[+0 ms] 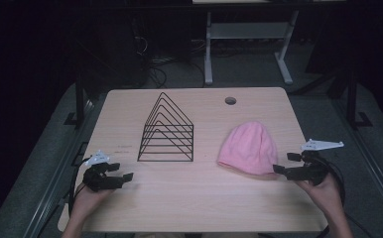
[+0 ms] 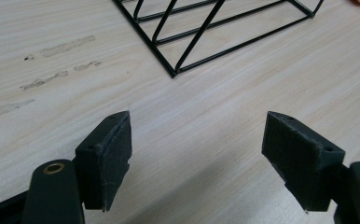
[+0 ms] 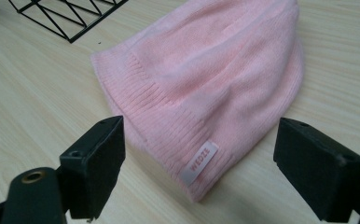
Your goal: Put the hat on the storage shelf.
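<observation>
A pink knit beanie (image 1: pixel 249 147) lies flat on the right half of the wooden table (image 1: pixel 194 198), brim toward me, with a small white label on the brim (image 3: pixel 201 162). My right gripper (image 1: pixel 285 163) sits just right of the brim corner, jaws wide apart and not touching the beanie (image 3: pixel 206 70); its brim lies ahead between them. A black wire rack (image 1: pixel 167 131) of nested triangles stands left of centre. My left gripper (image 1: pixel 121 171) rests near the table's front left, open and holding nothing, with the rack's corner (image 2: pixel 173 72) ahead of it.
A round cable hole (image 1: pixel 230 101) sits near the table's far edge. Scuffed adhesive marks (image 2: pixel 52 65) streak the wood left of the rack. Beyond the table stand a white desk frame (image 1: pixel 244 44) and cables on a dark floor.
</observation>
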`<state>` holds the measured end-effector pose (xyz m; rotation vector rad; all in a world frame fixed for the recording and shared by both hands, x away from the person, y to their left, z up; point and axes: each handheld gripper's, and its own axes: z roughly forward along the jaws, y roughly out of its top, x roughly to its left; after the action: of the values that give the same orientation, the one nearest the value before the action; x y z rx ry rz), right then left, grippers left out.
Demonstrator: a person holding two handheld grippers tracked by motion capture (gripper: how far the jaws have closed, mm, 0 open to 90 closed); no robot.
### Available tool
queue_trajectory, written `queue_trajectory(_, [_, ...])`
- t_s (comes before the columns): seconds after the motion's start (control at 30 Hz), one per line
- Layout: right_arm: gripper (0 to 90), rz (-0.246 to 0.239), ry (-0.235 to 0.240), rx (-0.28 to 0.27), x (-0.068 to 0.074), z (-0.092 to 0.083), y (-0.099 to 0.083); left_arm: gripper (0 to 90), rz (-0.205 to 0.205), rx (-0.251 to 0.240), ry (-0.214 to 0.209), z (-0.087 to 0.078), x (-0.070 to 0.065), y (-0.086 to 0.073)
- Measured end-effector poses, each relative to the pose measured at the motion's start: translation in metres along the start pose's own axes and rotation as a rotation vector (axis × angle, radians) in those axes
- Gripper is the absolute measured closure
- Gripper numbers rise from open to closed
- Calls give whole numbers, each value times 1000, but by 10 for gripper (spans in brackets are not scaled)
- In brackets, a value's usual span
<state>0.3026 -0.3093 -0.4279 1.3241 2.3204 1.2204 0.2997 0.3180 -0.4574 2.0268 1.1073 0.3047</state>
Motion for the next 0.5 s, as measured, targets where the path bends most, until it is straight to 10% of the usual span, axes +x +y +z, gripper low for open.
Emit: queue_trajectory(0.5, [148,11,31,58,-16,21,37,240,-9,-4,-3,0,-3,2])
